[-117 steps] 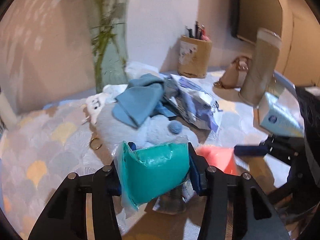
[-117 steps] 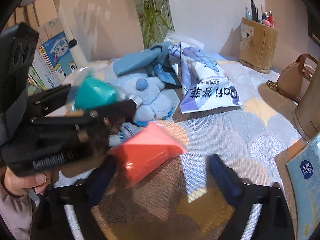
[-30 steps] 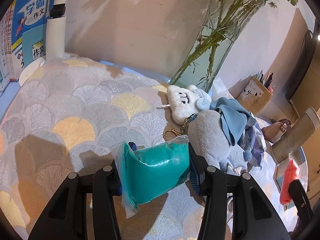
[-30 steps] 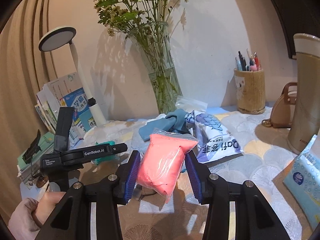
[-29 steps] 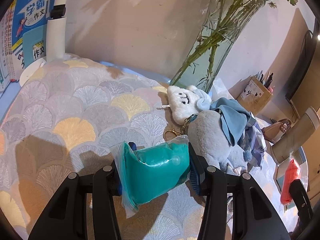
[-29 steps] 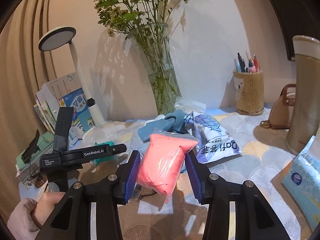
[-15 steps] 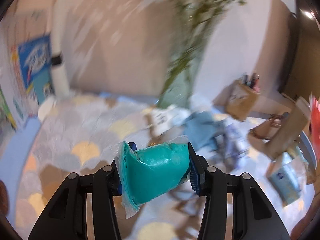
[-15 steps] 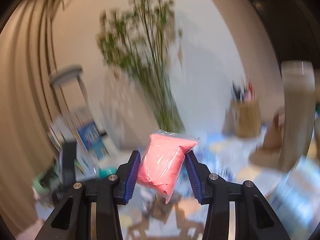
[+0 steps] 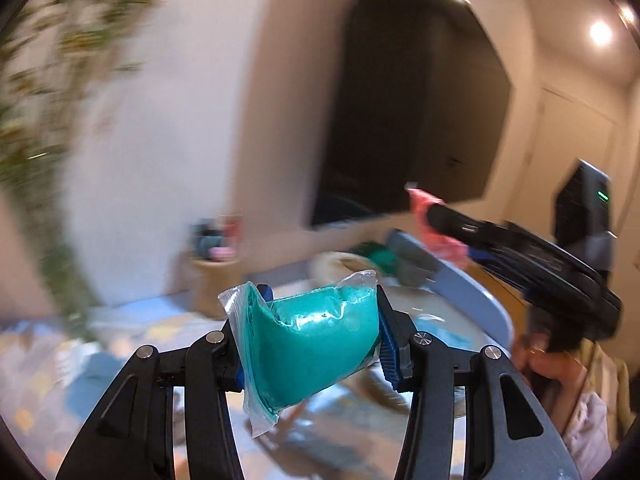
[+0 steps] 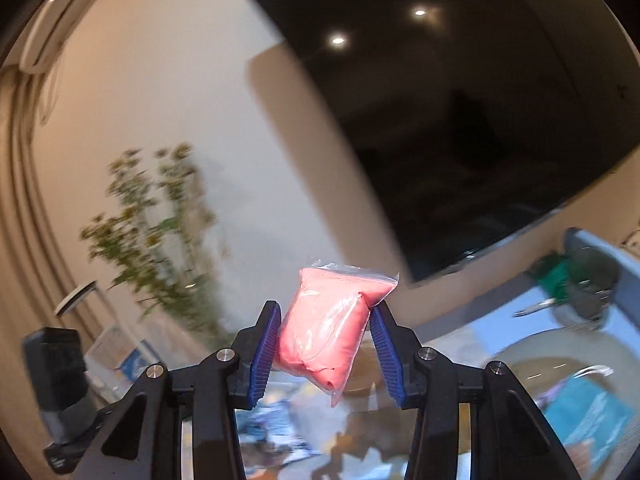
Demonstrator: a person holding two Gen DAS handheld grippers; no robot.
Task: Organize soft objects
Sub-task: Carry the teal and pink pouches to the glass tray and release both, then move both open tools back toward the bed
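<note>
Both tools have swung up and away from the pile of soft things on the bench; a second ago they looked across the patterned cloth at the plush toy and blue garment, and now both views sweep past the wall and a dark screen (image 10: 460, 120) toward the bench's far right end. The left tool (image 9: 316, 344) pinches the teal bag (image 9: 312, 344) between its blue pads, the bag bulging out above and below the grip. The right tool (image 10: 324, 344) pinches the pink bag (image 10: 326, 332), which stands upright between the pads with its clear top corner free. Neither grip has changed.

My judgement is that both bags are being carried to a drop-off spot, probably the blue-rimmed container (image 9: 472, 292) near the right edge, so placing remains to be done.

Motion blur smears nearly everything behind the bags. The container's contents read only as a green patch and grey shapes; I cannot tell what they are. The flowers (image 10: 160, 220) and pen holder (image 9: 216, 280) are vague outlines. A hand (image 9: 548, 368) under the right tool is cut off.
</note>
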